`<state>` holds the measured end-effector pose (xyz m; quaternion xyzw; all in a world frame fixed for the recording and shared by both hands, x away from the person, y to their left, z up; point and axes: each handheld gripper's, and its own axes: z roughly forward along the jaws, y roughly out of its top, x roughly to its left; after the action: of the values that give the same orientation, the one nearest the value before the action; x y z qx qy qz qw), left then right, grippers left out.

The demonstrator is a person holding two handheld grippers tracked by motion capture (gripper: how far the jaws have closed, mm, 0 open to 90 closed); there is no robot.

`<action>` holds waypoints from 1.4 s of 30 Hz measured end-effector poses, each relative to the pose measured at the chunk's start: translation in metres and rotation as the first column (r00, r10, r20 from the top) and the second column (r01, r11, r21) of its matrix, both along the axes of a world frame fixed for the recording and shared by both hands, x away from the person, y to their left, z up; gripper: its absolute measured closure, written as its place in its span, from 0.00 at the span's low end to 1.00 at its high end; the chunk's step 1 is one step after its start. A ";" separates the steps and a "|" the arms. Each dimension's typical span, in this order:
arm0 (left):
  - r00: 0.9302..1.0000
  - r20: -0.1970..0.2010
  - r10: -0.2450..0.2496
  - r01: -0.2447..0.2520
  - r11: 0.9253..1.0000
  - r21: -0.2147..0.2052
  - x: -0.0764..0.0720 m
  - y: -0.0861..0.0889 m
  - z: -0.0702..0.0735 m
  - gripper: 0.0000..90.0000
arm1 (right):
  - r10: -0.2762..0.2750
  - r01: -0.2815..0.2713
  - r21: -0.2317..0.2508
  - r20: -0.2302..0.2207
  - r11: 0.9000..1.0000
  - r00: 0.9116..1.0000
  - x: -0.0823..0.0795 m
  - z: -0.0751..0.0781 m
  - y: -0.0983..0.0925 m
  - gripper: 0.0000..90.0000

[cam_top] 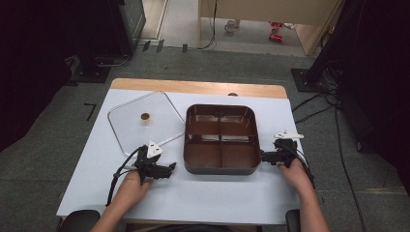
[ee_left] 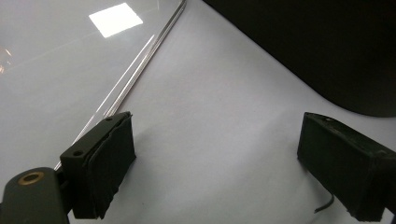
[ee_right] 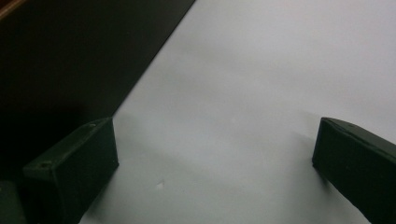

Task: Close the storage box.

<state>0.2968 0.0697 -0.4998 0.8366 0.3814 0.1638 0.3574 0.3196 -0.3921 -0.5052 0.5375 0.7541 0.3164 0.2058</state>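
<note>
Take the brown divided tray [cam_top: 221, 166] as your landmark: a rounded square with four compartments, all of which look empty from the high view, sitting a little right of the middle of the white table [cam_top: 193, 198]. Your right gripper [cam_top: 267, 156] lies just beside the tray's right wall near its front corner, jaws pointing leftward at that wall; your left gripper [cam_top: 170, 167] lies off the tray's front-left corner, a clear gap away, jaws pointing rightward toward it. The right hand [cam_top: 294, 175] is therefore the nearer of the two to the tray. The clear lid [cam_top: 126, 126], with its small brass knob [cam_top: 144, 116], lies flat to the left of the tray, its right edge close alongside the tray's left wall; the left gripper sits just in front of the lid's near corner.

In the left gripper view the jaws stand wide apart with bare table between them: the lid's rim [ee_left: 140, 70] runs diagonally behind the left-hand jaw, and the tray's dark corner [ee_left: 327, 56] fills the upper right beyond the other jaw. In the right gripper view [ee_right: 210, 168] the jaws are likewise wide and empty, and the tray wall [ee_right: 70, 60] stands right beside the left-hand jaw, a closeness the high view leaves uncertain. Only the high view shows the compartments and the knob
</note>
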 end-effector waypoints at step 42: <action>0.999 -0.014 -0.041 0.042 0.998 0.046 -0.003 -0.009 0.009 0.31 | 0.001 -0.001 0.000 0.001 1.000 1.000 0.000 0.000 0.000 0.00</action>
<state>0.2939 0.0606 -0.4911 0.8534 0.3625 0.1596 0.3389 0.3197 -0.3922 -0.5052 0.5372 0.7542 0.3166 0.2059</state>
